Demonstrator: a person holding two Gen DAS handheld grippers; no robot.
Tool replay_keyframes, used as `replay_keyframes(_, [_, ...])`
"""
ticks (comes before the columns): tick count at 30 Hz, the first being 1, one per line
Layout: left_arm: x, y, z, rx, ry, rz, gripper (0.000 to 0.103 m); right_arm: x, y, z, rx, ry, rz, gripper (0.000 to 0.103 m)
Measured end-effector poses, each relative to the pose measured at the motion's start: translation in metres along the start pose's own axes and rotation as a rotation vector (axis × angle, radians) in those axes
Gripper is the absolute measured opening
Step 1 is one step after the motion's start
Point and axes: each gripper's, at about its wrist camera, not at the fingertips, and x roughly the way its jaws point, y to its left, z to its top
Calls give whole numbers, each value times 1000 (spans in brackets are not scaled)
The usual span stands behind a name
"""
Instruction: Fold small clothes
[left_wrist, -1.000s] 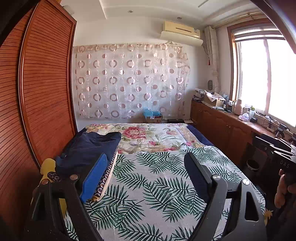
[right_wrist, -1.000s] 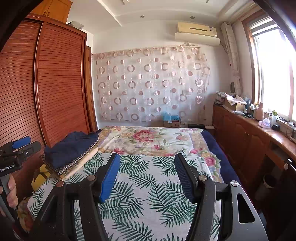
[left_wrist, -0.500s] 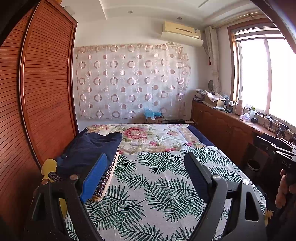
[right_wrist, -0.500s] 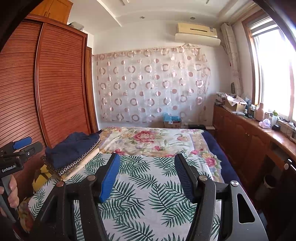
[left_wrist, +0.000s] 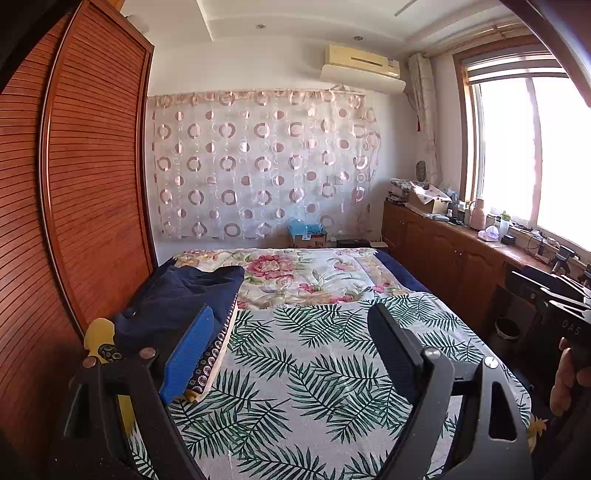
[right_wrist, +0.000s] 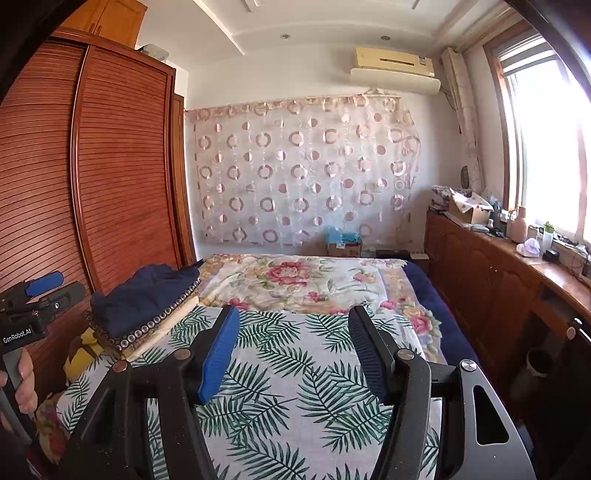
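Observation:
A pile of clothes lies at the bed's left edge, a dark navy garment (left_wrist: 181, 295) (right_wrist: 147, 291) on top of a cream piece with a dark beaded border (right_wrist: 162, 321). My left gripper (left_wrist: 291, 317) stands open above the palm-leaf sheet (left_wrist: 314, 369), its blue pad just in front of the pile, nothing between its fingers. My right gripper (right_wrist: 293, 319) hovers open and empty over the same sheet (right_wrist: 295, 387), to the right of the pile. In the right wrist view the left gripper (right_wrist: 40, 291) shows at the far left, held by a hand (right_wrist: 26, 384).
A tall wooden wardrobe (left_wrist: 74, 221) runs along the left of the bed. A floral quilt (left_wrist: 295, 273) covers the far half. Wooden cabinets (right_wrist: 498, 280) with clutter stand under the window on the right. A yellow item (left_wrist: 98, 332) pokes out beside the pile.

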Motion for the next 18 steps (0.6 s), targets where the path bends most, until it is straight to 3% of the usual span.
replay_keyframes(18, [1, 0, -2, 1, -2, 0, 86, -2, -5, 3, -3, 0, 3, 63])
